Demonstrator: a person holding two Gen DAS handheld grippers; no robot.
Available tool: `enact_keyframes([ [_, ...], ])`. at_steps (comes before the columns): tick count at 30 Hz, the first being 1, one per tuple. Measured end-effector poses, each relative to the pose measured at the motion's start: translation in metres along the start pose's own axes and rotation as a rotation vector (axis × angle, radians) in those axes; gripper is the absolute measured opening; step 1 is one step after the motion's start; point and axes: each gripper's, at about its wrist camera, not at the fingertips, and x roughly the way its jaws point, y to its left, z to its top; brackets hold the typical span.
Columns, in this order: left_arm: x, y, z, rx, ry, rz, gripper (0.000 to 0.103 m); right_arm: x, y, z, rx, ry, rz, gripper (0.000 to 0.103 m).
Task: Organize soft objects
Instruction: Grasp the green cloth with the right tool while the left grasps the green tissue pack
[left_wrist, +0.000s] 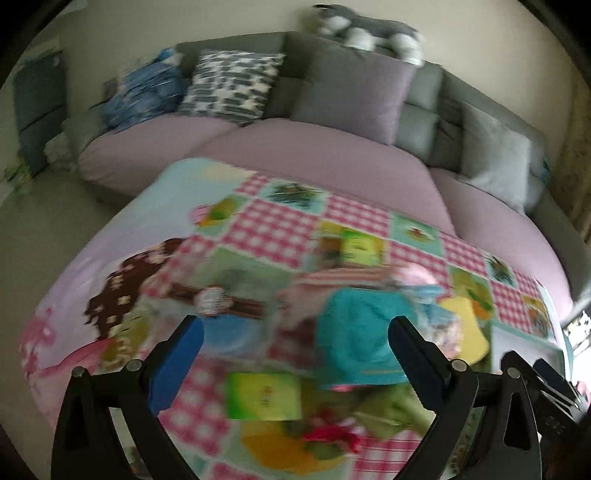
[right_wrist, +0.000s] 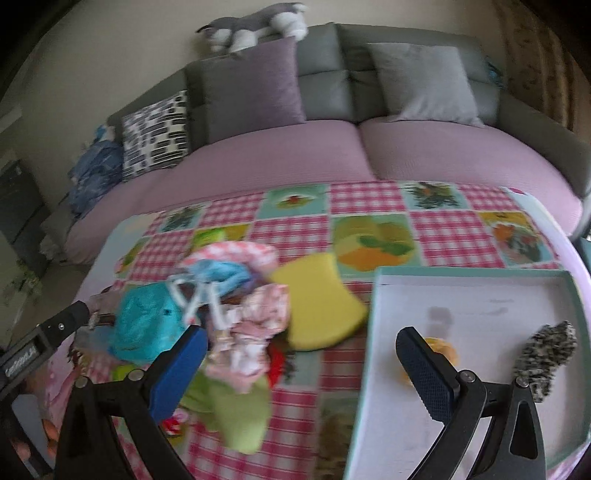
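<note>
A heap of soft things lies on the patchwork tablecloth: a teal cloth, a pink patterned cloth, a yellow sponge, a green cloth. My right gripper is open above the heap's right edge, nothing between its fingers. To its right a white tray holds a speckled knit piece and a small orange thing. My left gripper is open over the teal cloth; the yellow sponge is at right. Both views are blurred.
Behind the table stands a sofa with lilac seats, a lilac cushion, a black-and-white cushion, a grey cushion and a plush dog on its back. The other gripper's body reaches in at left.
</note>
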Motion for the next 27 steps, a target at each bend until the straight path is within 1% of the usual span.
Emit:
enact_keyframes([
  [3, 0.000, 0.023, 0.000, -0.046, 0.017, 0.026, 0.100, 0.003, 0.016, -0.002, -0.029, 0.005, 0.038, 0.103],
  [7, 0.005, 0.035, -0.006, -0.077, 0.056, 0.007, 0.100, 0.008, 0.035, -0.009, -0.068, 0.027, 0.060, 0.103],
  [11, 0.017, 0.033, -0.019, -0.086, 0.124, -0.027, 0.100, 0.018, 0.046, -0.019, -0.089, 0.085, 0.084, 0.103],
  [13, 0.026, 0.032, -0.029, -0.092, 0.179, -0.041, 0.100, 0.023, 0.048, -0.024, -0.089, 0.112, 0.090, 0.103],
  [15, 0.038, 0.030, -0.037, -0.101, 0.251, -0.045, 0.100, 0.028, 0.051, -0.030, -0.091, 0.143, 0.104, 0.103],
  [16, 0.041, 0.030, -0.038, -0.110, 0.268, -0.046, 0.100, 0.031, 0.053, -0.033, -0.093, 0.156, 0.108, 0.103],
  [18, 0.048, 0.030, -0.040, -0.124, 0.293, -0.048, 0.100, 0.035, 0.056, -0.037, -0.104, 0.176, 0.108, 0.103],
  [23, 0.065, 0.030, -0.048, -0.120, 0.338, -0.017, 0.100, 0.047, 0.060, -0.046, -0.119, 0.226, 0.107, 0.103],
  [27, 0.082, 0.023, -0.054, -0.108, 0.383, -0.040, 0.100, 0.055, 0.063, -0.050, -0.121, 0.241, 0.090, 0.103],
])
